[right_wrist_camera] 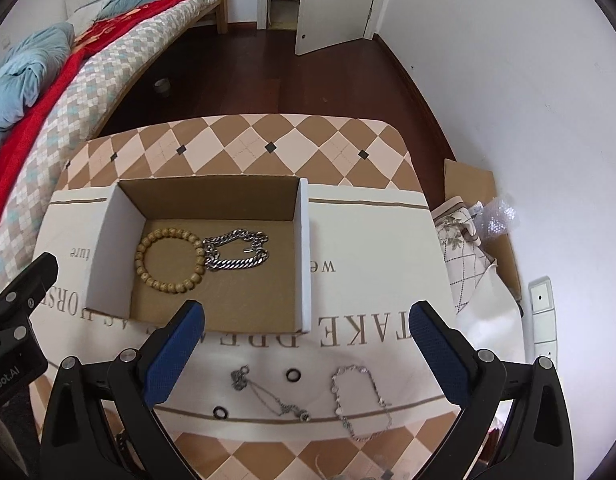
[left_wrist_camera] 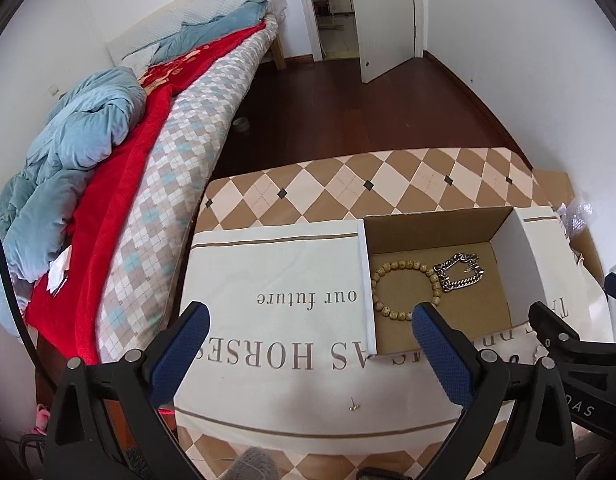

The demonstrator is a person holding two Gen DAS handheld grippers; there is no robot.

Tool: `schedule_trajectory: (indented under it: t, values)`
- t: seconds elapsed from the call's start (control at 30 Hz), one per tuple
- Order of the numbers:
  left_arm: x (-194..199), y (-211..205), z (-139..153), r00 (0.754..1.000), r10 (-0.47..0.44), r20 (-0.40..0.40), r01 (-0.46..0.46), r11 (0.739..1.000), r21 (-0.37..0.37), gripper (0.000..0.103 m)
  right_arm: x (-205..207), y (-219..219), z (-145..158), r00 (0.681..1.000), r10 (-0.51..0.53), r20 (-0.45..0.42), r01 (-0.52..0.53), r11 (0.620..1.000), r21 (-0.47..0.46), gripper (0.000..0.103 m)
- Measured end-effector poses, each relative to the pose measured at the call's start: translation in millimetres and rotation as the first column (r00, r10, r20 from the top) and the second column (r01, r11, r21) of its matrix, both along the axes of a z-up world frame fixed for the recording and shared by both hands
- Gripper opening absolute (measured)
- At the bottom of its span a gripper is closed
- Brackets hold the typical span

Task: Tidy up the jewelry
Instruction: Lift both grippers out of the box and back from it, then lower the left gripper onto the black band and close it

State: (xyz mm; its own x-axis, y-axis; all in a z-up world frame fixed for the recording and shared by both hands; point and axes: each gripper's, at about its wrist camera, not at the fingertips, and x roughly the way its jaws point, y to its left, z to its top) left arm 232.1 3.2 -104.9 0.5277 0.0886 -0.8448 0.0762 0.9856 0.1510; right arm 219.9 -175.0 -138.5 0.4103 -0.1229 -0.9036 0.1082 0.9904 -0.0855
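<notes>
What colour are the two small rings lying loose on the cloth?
Both rings are black, showing only in the right wrist view, in front of the box.

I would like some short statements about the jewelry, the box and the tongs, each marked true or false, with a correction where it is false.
1. The wooden bead bracelet lies inside the cardboard box. True.
2. The heavy silver chain bracelet lies on the cloth outside the box. False: it lies in the box, beside the bead bracelet.
3. Two small dark rings lie on the white cloth in front of the box. True.
4. The right tongs are shut on a thin necklace. False: they are open and empty; the thin chain lies on the cloth.
5. The left tongs are open and hold nothing. True.
</notes>
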Motion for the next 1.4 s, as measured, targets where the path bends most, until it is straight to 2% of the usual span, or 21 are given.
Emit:
schedule_trajectory:
  t: [0.27, 0.37, 0.73, 0.9, 1.07, 1.2, 1.23, 1.27, 1.33, 1.4]
  values:
    - [-37.6, 4.9, 35.5, 0.998, 0.017, 0.069, -0.015, 1.000, -0.027, 0.103, -31.6, -1.5, 35.8, 0.997, -0.006, 0.074, 0.004, 0.999, 0.034, 0.103]
    - [-52.7, 8.3, 49.1, 0.996, 0.021, 0.083, -0.016, 0.998, -0.060, 0.103, -45.4, -2.0, 52.8, 0.994, -0.005, 0.107, 0.000, 0.999, 0.039, 0.103]
    - [-110.3, 15.6, 108.6, 0.981, 0.007, 0.191, 0.012, 0.996, -0.094, 0.103, -111.1, -4.6, 118.7, 0.971, 0.000, 0.239, -0.013, 0.998, 0.055, 0.103]
    - [-129.2, 20.8, 118.8, 0.979, 0.021, 0.204, 0.001, 0.994, -0.108, 0.103, -135.1, -2.5, 136.0, 0.962, 0.003, 0.274, -0.021, 0.998, 0.062, 0.103]
    - [-140.0, 39.4, 96.2, 0.987, 0.086, 0.134, -0.068, 0.989, -0.129, 0.103, -149.5, -6.5, 127.9, 0.963, -0.012, 0.270, -0.015, 0.995, 0.098, 0.103]
    - [-143.4, 53.6, 49.7, 0.991, 0.135, -0.002, -0.134, 0.980, -0.146, 0.103, -156.7, -13.0, 90.0, 0.979, -0.044, 0.201, 0.022, 0.994, 0.109, 0.103]
    - [-144.4, 55.5, 32.7, 0.989, 0.139, -0.052, -0.146, 0.977, -0.153, 0.103, -157.7, -15.3, 79.0, 0.982, -0.050, 0.179, 0.029, 0.992, 0.119, 0.096]
    - [-145.4, 55.0, 21.8, 0.987, 0.137, -0.087, -0.150, 0.976, -0.161, 0.103, -157.8, -17.0, 69.1, 0.985, -0.055, 0.161, 0.034, 0.991, 0.128, 0.078]
    - [-147.4, 51.3, -8.4, 0.975, 0.124, -0.185, -0.158, 0.970, -0.182, 0.103, -157.7, -25.8, 43.5, 0.992, -0.084, 0.098, 0.067, 0.984, 0.163, 0.059]
    - [-149.9, 45.7, -38.7, 0.954, 0.102, -0.283, -0.168, 0.961, -0.220, 0.101, -158.8, -38.5, 21.8, 0.991, -0.126, 0.053, 0.112, 0.971, 0.211, 0.059]
